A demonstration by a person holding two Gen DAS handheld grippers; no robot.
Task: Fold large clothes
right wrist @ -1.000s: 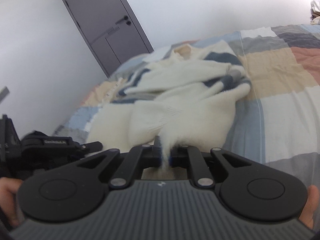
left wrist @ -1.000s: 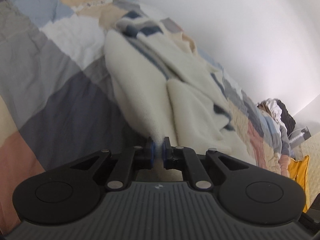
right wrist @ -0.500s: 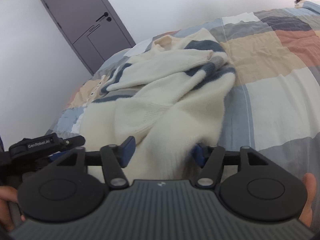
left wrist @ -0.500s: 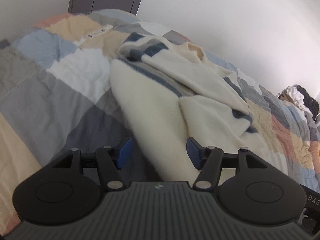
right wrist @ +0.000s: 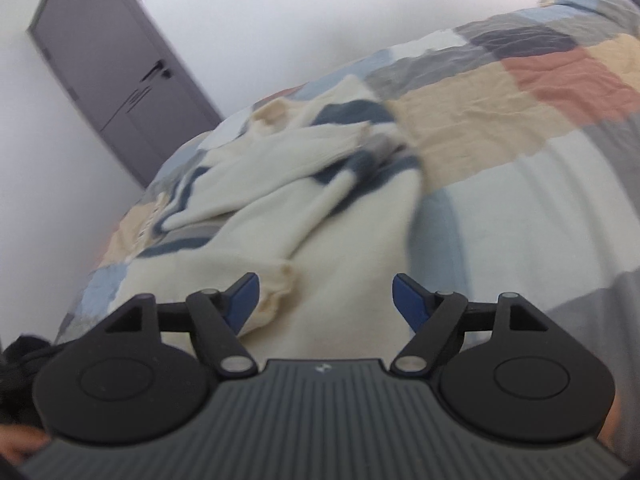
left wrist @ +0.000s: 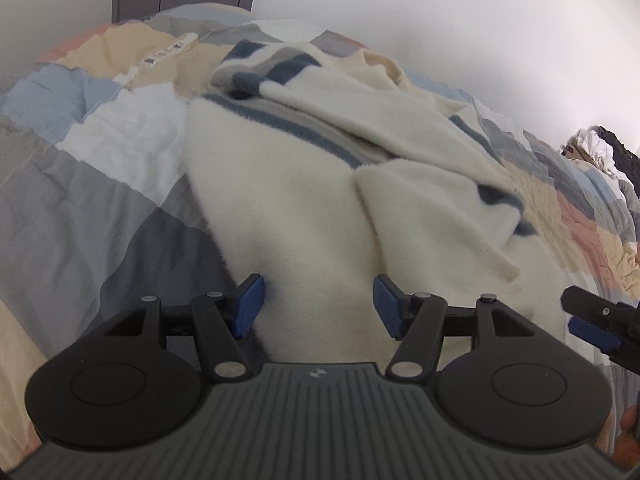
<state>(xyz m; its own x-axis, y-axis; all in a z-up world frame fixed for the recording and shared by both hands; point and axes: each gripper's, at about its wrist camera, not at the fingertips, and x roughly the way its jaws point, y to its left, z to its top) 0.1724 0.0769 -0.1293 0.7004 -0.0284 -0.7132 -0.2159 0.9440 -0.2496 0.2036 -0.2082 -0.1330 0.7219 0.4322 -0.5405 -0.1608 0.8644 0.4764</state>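
A cream fleece sweater with blue and grey stripes [left wrist: 304, 200] lies loosely folded on a patchwork quilt [left wrist: 80, 208], sleeves laid over its body. My left gripper [left wrist: 318, 306] is open and empty, its jaws just above the sweater's near hem. My right gripper [right wrist: 325, 300] is open and empty over the same hem of the sweater [right wrist: 328, 240], beside a sleeve cuff [right wrist: 276, 292]. The right gripper's blue fingertip also shows at the right edge of the left wrist view [left wrist: 592, 332].
The quilt [right wrist: 520, 200] covers a bed beside a white wall. A grey door [right wrist: 112, 80] stands behind the bed's far end. A pile of other clothes [left wrist: 600, 152] sits at the bed's far right.
Both grippers were shut on the sweater's hem a second ago. They have opened, let it drop onto the quilt, and drawn back and up a little.
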